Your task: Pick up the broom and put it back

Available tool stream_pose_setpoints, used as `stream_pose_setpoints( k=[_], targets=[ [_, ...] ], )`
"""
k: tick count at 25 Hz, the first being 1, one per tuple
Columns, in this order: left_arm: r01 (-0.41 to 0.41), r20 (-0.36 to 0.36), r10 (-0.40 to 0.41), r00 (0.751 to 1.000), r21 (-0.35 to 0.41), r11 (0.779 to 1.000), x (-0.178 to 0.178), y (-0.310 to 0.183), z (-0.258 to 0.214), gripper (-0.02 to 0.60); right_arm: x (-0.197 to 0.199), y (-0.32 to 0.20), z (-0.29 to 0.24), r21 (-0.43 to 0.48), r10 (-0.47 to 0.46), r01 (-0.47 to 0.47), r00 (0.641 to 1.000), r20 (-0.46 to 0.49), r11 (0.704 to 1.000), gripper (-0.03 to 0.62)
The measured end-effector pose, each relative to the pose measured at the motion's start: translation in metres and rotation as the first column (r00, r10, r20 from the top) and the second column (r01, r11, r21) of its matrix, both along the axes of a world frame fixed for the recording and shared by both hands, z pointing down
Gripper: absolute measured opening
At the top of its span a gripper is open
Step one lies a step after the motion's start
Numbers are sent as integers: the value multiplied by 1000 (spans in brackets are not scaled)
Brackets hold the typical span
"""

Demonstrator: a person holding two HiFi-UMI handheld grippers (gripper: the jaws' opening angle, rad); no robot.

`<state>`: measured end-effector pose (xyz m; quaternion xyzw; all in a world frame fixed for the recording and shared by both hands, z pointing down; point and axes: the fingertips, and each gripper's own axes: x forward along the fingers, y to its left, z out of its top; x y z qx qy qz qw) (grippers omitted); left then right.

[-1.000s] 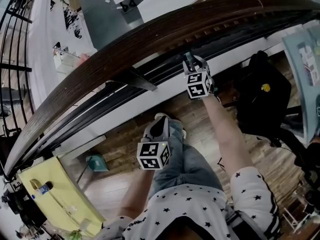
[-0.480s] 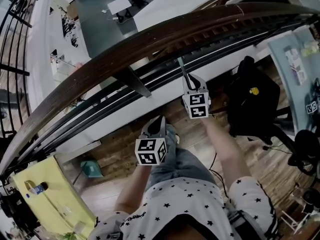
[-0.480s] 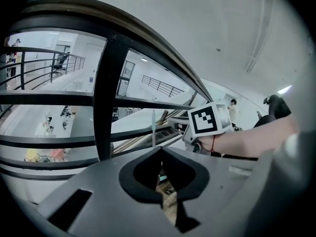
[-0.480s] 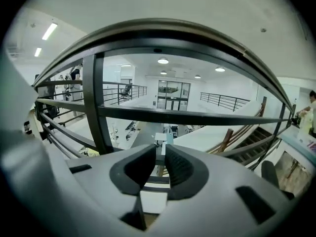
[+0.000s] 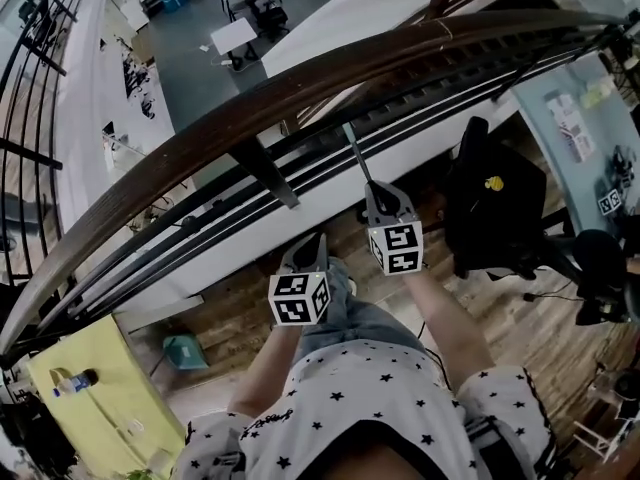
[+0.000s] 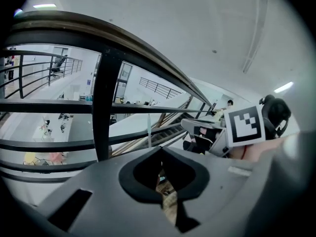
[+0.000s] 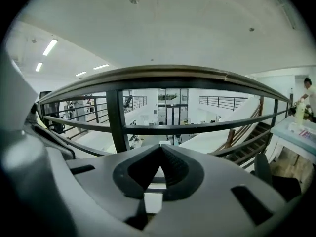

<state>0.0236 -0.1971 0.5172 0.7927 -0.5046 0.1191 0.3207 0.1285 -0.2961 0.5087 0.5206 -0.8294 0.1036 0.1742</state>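
Note:
The broom shows only as a thin handle (image 5: 356, 156) leaning against the dark wooden railing (image 5: 250, 118); in the left gripper view it is a pale upright stick (image 6: 148, 132) in front of the bars. My right gripper (image 5: 379, 192) hangs just below the handle's visible end and apart from it. Its jaws have just been closing, and in the right gripper view they (image 7: 160, 147) meet with nothing between them. My left gripper (image 5: 309, 245) is held lower and to the left, over the person's leg, jaws shut and empty (image 6: 161, 151). The broom's head is hidden.
A teal dustpan (image 5: 185, 351) lies on the wooden floor at lower left. Beside it stands a yellow table (image 5: 110, 398) with a bottle on it. A black office chair (image 5: 495, 203) stands at right, by a pale table (image 5: 585, 118). Beyond the railing is a drop to a lower floor.
The right gripper has drawn back from the railing toward the person, leaving the handle against the rail. The left gripper rose slightly.

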Motion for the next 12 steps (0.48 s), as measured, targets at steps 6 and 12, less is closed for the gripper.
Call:
stream_pose_setpoints(
  k=[6,12],
  targets=[
    [-38,5,38,999,25,999,11,9,-15,11,11,37,-30,-8,17,-17,997,72,1000,-6],
    [-68,7,68,998,56,996,21,12,-32,11,20,63,-46,-10,17,-17,996,85,1000,-6]
  ],
)
